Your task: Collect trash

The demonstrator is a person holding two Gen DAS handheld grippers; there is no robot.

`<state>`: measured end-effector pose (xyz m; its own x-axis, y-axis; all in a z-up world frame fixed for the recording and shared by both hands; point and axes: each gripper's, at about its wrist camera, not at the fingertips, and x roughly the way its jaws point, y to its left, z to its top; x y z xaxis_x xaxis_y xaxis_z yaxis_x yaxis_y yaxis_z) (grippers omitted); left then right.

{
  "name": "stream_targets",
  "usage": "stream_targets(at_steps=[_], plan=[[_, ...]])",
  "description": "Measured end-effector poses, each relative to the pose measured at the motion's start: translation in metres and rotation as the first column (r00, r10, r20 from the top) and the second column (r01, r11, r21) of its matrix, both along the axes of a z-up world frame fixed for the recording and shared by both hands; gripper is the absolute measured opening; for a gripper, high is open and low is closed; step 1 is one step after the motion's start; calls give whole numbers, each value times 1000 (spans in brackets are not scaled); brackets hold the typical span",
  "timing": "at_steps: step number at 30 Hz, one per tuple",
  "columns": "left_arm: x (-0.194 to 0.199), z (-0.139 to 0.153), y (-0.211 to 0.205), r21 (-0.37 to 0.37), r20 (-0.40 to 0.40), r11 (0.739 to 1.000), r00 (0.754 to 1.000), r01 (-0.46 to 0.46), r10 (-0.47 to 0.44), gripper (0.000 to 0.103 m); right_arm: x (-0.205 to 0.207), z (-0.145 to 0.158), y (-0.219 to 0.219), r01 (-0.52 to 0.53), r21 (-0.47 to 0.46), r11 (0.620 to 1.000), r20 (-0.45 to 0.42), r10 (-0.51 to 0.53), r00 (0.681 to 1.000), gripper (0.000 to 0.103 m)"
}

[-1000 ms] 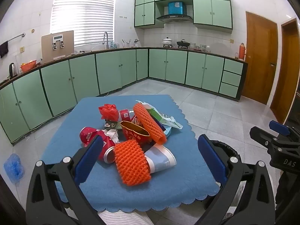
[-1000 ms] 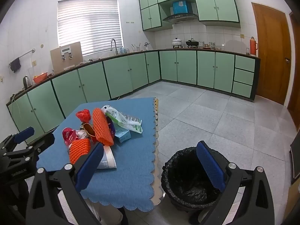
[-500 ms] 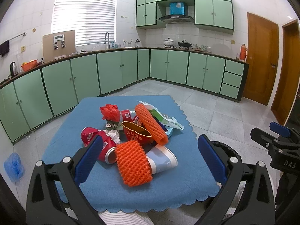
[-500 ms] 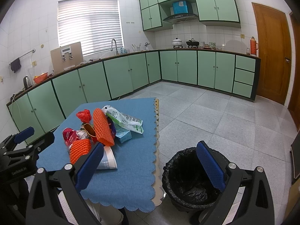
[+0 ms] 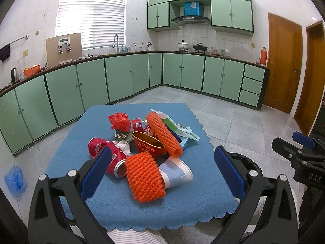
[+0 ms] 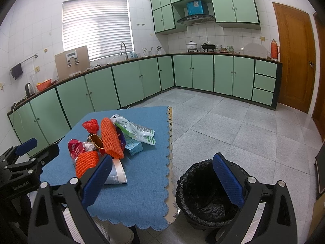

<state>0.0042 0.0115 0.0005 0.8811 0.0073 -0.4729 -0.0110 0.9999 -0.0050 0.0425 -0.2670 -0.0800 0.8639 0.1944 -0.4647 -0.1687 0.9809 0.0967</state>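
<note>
On the blue-clothed surface (image 5: 142, 207): trash heaped near the middle, nothing yet taken. Left claw (image 5: 162, 170) spread wide, empty, held above the near edge of the surface and aimed at the heap. Right claw (image 6: 162, 174) likewise released and empty, hanging off the surface's right side, over the floor.

Step in hand, by my reading: the approach before a first pick. Nearest piece to the left claw is an orange foam net sleeve (image 5: 144, 177), lying against a grey-and-white paper cup (image 5: 176, 172) on its side. Beside it a crushed red can (image 5: 105, 154); behind, a red-and-gold carton (image 5: 148, 145), a second, longer orange net (image 5: 163, 134), a red plastic wad (image 5: 119, 121) and a green-and-white printed wrapper (image 5: 178, 129).

Next move likely calls for the left claw to drop forward around the near net sleeve and clench. The sleeve is soft and will squash; it touches the cup and can, so those may shift. Then a carry rightward to the bin.

View differences:
- Left wrist view: the heap head-on, each item separable; the bin only as a dark sliver of rim behind the right finger. Right claw's tip appears at the far right edge.
- Right wrist view: black-lined bin (image 6: 199, 179) whole, standing on the floor just beside the surface's right edge, seemingly empty. Also a pale blue box (image 6: 135, 147) tucked under the wrapper, mostly hidden from the left. Left claw's body visible at the left edge.
</note>
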Motion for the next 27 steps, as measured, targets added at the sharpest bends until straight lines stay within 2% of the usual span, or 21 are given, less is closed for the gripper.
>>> stream_targets(at_steps=[27], plan=[[-1,0,1,1,-4,1000,1000,0,0,98,4,0,4,0,2,1000,-4,0,1000,97]])
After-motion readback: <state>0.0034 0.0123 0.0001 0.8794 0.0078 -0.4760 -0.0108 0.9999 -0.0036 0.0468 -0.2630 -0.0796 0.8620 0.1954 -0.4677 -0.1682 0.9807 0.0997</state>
